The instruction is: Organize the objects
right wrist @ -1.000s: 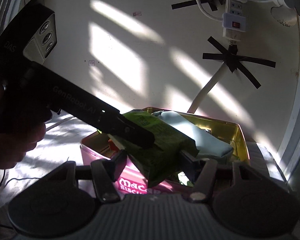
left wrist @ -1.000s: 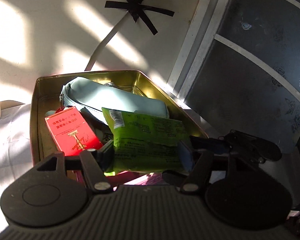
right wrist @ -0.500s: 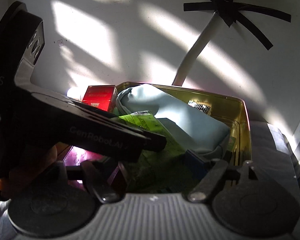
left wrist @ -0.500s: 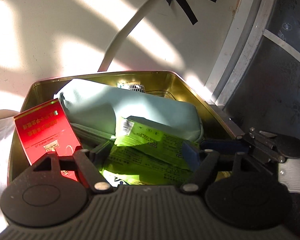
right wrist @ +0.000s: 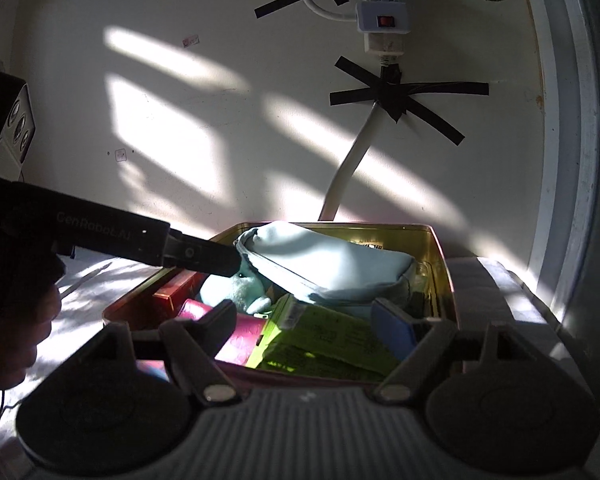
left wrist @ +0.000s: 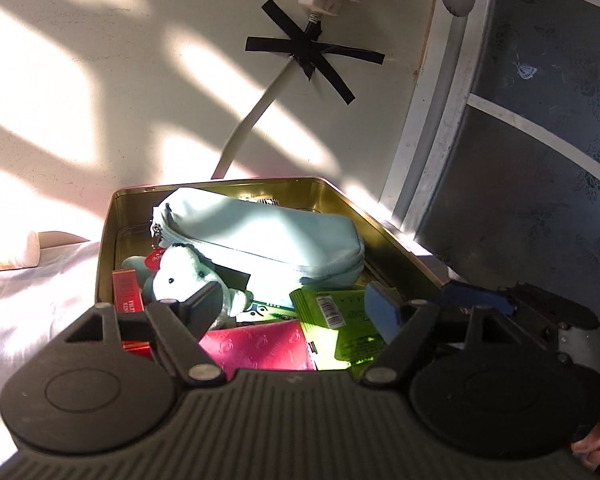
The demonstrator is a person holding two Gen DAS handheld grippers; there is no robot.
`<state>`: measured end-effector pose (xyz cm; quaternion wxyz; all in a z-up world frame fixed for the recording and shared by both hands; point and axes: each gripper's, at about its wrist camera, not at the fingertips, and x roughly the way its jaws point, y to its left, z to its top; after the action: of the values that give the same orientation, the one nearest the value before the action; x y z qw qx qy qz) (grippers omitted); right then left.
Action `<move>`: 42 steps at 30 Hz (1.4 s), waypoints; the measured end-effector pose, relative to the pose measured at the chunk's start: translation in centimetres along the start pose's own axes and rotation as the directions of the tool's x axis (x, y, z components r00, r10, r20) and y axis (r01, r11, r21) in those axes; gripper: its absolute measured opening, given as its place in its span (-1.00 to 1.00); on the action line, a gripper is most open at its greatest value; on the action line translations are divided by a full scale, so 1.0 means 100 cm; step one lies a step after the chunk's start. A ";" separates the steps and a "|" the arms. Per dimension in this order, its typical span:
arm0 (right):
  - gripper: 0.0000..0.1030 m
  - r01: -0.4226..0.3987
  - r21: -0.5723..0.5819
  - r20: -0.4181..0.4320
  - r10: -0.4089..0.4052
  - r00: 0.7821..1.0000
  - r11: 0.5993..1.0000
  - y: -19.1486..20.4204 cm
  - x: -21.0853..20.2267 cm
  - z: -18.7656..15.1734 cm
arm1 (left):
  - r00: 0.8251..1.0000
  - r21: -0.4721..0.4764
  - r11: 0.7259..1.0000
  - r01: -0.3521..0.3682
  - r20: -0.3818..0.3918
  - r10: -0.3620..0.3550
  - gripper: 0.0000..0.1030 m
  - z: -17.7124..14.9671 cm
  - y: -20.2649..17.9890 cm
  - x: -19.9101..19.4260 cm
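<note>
In the gold-lined tin, a green packet is seen lying loose beside a pink box, below a pale blue pouch and a plush bear. The left gripper and right gripper are held open, nothing being gripped.

- A gold-lined tin, open, stands on white cloth against the wall, crowded with things.
- A pale blue zip pouch lies slantwise across the back, on top.
- A small pale teddy leans under the pouch's zip end.
- A green packet lies at the front right, partly under the pouch.
- A red box stands along the left wall.
- A pink packet lies flat at the front.
</note>
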<state>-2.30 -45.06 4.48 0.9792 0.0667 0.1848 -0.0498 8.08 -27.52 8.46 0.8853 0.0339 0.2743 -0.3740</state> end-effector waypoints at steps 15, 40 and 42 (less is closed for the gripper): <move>0.52 0.015 0.188 0.031 -0.021 0.999 0.982 0.026 -0.051 -0.035 | 0.972 0.069 0.970 -0.234 0.007 0.234 0.55 -0.074 0.013 -0.056; 0.54 -0.064 0.041 -0.107 0.068 0.992 0.997 0.123 -0.017 -0.037 | 0.936 -0.023 0.937 -0.348 -0.065 0.346 0.55 -0.119 0.107 -0.075; 0.54 -0.073 0.027 -0.116 0.075 0.990 0.997 0.131 -0.013 -0.035 | 0.936 -0.027 0.937 -0.349 -0.068 0.347 0.55 -0.120 0.115 -0.076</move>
<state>-3.18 -31.52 3.17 0.9672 0.0873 0.2384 -0.0115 6.01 -11.19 0.56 0.9291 0.0765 0.2983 -0.2050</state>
